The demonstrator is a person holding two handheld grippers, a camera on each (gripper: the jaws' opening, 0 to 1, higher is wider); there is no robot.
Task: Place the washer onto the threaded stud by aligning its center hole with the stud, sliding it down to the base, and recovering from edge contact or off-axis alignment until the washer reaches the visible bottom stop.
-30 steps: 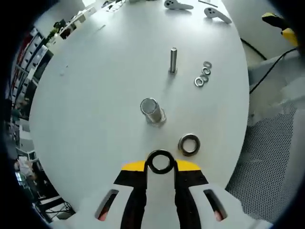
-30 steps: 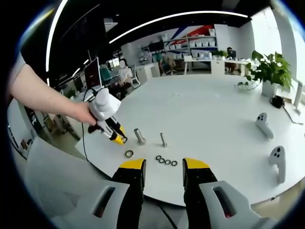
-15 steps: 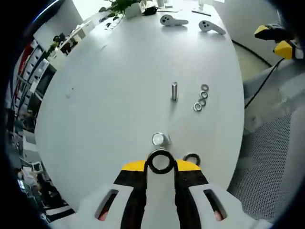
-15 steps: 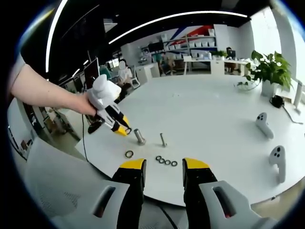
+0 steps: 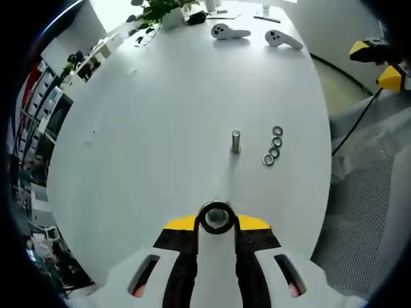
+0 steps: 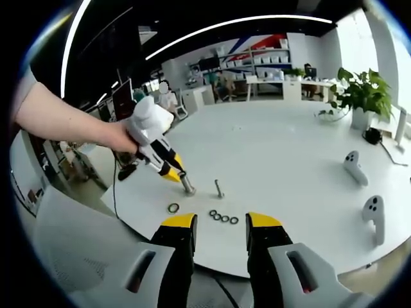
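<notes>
My left gripper (image 5: 216, 222) is shut on a dark ring washer (image 5: 216, 217), held flat at its yellow tips. Something grey and shiny shows through the washer's hole. In the right gripper view a hand holds the left gripper (image 6: 173, 174) tilted down, its tips right at the top of the thick steel stud (image 6: 187, 183). Whether the washer touches the stud I cannot tell. A thinner stud (image 5: 236, 142) (image 6: 219, 188) stands further along. A second large washer (image 6: 173, 207) lies flat on the white table (image 6: 289, 147). My right gripper (image 6: 220, 228) hangs open off the table's near edge.
A short row of small washers (image 5: 273, 147) (image 6: 223, 218) lies beside the thin stud. Two white controllers (image 5: 230, 31) (image 6: 354, 168) rest on the far part of the table, near a potted plant (image 6: 359, 96). A mesh chair (image 5: 359, 212) stands past the table edge.
The left gripper has moved up and over to the thick stud with the washer; in its own view the stud and the loose washer have slipped out of sight behind it. The right gripper stayed still.
</notes>
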